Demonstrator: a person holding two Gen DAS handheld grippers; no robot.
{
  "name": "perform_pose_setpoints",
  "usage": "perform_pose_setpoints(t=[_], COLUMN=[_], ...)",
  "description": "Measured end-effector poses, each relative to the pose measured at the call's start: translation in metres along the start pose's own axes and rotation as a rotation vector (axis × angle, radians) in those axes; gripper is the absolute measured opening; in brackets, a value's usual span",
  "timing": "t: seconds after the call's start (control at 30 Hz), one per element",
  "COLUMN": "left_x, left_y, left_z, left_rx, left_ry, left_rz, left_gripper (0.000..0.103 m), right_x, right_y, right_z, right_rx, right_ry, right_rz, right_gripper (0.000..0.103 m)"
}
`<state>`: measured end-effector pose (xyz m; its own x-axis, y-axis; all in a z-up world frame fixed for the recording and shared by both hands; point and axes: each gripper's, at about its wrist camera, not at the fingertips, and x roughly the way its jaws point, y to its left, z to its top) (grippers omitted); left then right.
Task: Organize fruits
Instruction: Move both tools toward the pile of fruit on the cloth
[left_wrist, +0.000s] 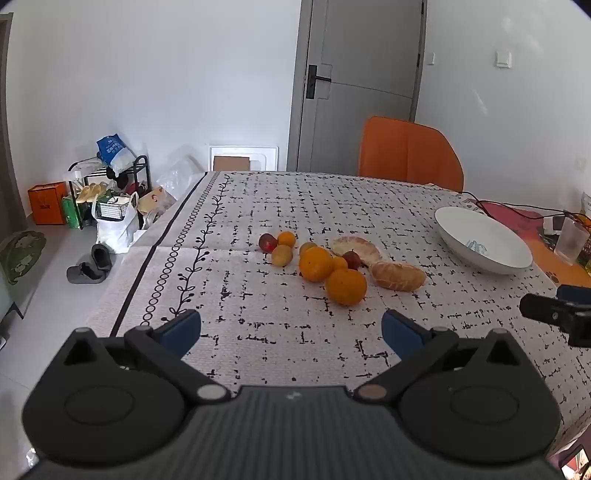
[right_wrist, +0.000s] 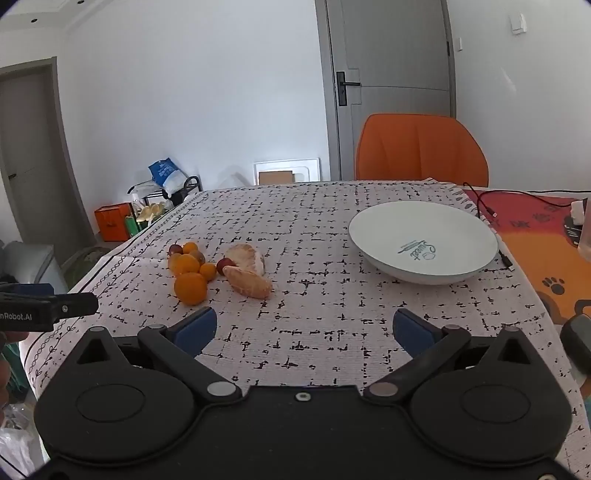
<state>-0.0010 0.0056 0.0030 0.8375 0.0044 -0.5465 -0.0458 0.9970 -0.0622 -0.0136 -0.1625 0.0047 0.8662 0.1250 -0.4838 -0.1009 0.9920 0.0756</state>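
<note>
From your left wrist camera, your left gripper (left_wrist: 291, 330) hung above the patterned tablecloth (left_wrist: 258, 354) with its blue-padded fingers (left_wrist: 183, 328) spread wide and nothing between them. Ahead of it the fruit lay in a loose cluster on the cloth: a large orange (left_wrist: 346, 287) nearest you, a second orange (left_wrist: 316, 264) touching it just behind, a small dark red fruit (left_wrist: 267, 242) and small yellow-orange ones (left_wrist: 282, 254) farther back to the left, and two peeled citrus pieces (left_wrist: 398, 276) to the right of the oranges. A white bowl (left_wrist: 480, 236), with no fruit in it, sat apart from the pile toward the right, and beyond the table stood an orange chair (left_wrist: 410, 153) before a grey door (left_wrist: 364, 74). The tip of your right gripper (left_wrist: 554, 314) showed at the right edge. From your right wrist camera, the right gripper (right_wrist: 304, 332) likewise had its fingers (right_wrist: 415, 330) wide apart over bare cloth, holding nothing. Here the fruit cluster lay ahead and to the left, the nearest orange (right_wrist: 190, 288) in front and the peeled pieces (right_wrist: 249, 282) beside it, while the bowl (right_wrist: 373, 225) stood ahead to the right, well apart from the fruit. Your left gripper (right_wrist: 55, 308) poked in at the left edge.
</note>
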Motion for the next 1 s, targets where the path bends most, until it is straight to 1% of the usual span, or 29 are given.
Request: perform_pose_setpoints(t=[0.13, 0.53, 0.63, 1.0], left_x=[0.0007, 0.0003, -0.0004, -0.0024], left_y=[-0.0007, -0.0007, -0.0007, -0.0017], left_z=[0.0010, 0.0015, 0.0022, 0.0027], left_rx=[0.002, -0.001, -0.008, -0.001], left_ry=[0.003, -0.003, -0.004, -0.008], left_rz=[-0.002, -0.011, -0.025, -0.026], left_gripper=[0.103, 0.103, 0.103, 0.103], right_x=[0.0018, 0.0013, 0.0007, 0.0008], right_y=[0.0004, 0.0002, 0.0000, -0.0004], right_z=[-0.0006, -0.0011, -0.0010, -0.0014], right_rx=[0.011, 0.013, 0.013, 0.016], right_ry=[0.015, 0.015, 0.013, 0.015], right_rz=[0.013, 0.013, 0.010, 0.010], right_gripper=[0.103, 0.103, 0.103, 0.103])
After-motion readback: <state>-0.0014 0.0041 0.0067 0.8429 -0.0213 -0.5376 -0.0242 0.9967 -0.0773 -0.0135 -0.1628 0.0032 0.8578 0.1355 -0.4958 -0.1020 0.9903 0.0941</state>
